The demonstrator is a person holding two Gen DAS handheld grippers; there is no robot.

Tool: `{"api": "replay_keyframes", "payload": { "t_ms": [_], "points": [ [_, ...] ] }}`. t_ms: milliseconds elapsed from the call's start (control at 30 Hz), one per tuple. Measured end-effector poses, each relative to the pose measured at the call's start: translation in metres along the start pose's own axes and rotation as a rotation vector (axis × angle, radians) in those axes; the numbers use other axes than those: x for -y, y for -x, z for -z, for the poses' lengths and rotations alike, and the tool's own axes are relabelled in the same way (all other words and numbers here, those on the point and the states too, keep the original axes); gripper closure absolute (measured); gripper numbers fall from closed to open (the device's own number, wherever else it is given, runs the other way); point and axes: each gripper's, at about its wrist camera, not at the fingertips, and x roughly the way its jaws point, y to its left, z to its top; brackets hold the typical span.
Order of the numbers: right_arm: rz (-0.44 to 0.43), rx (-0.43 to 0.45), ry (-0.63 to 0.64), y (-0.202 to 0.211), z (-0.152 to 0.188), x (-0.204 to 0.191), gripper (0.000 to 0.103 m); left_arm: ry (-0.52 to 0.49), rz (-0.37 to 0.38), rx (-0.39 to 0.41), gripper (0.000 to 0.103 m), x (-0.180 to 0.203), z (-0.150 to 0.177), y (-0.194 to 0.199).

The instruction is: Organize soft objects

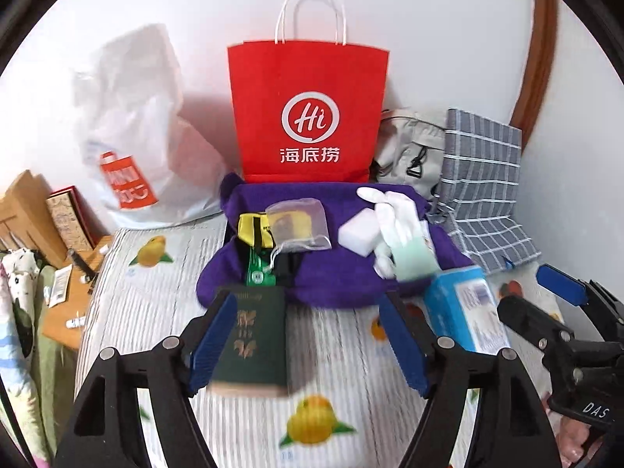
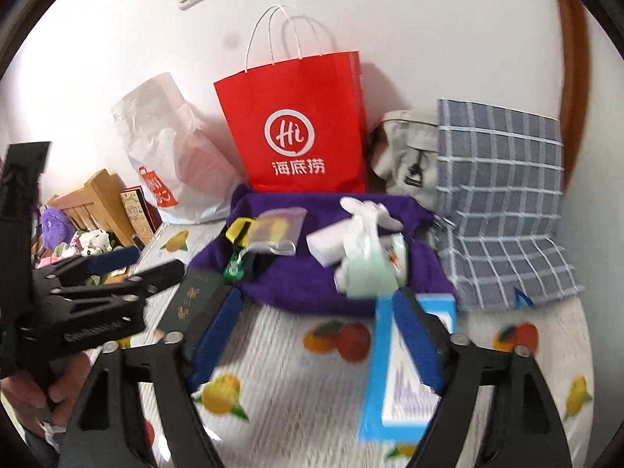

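Through the left wrist camera I am looking down at a bed (image 1: pixel 128 312) with a fruit-print sheet. My left gripper (image 1: pixel 308 335) is standing with its blue pads apart; a dark green box (image 1: pixel 253 335) is lying against the left pad, but the right pad is well clear of it, so nothing is clamped. Beyond it one purple cloth (image 1: pixel 339 280) is carrying the soft things: one white sponge (image 1: pixel 359 230), one white glove (image 1: pixel 394 218), one mesh pouch (image 1: pixel 298 222) and one yellow strap (image 1: pixel 255 230). One red paper bag (image 1: pixel 308 109) is standing upright behind, touching the cloth's far edge.

Through the right wrist camera my right gripper (image 2: pixel 319 335) is also gaping, with a blue tissue box (image 2: pixel 405 366) lying under its right pad, not squeezed. I am counting one checked cloth bag (image 2: pixel 503 202), one grey bag (image 2: pixel 409 156) and one white plastic bag (image 2: pixel 171 148).

To do this well, I judge I should be steering each gripper forward over the boxes, pinching one soft piece at a time near its middle, gently.
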Motion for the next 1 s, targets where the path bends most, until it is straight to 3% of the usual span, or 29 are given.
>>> {"api": "replay_keyframes", "payload": {
  "t_ms": [200, 533, 1000],
  "points": [
    [0.100, 0.047, 0.002, 0.054, 0.037, -0.003, 0.002, 0.011, -0.019, 0.059, 0.017, 0.006, 0.039, 0.058],
    [0.138, 0.065, -0.052, 0.137, 0.100, -0.012, 0.000, 0.017, -0.015, 0.119, 0.014, 0.016, 0.095, 0.133],
    [0.188, 0.115, -0.060, 0.199, 0.137, -0.021, 0.000, 0.021, -0.024, 0.162, 0.013, 0.021, 0.128, 0.176]
  ]
}}
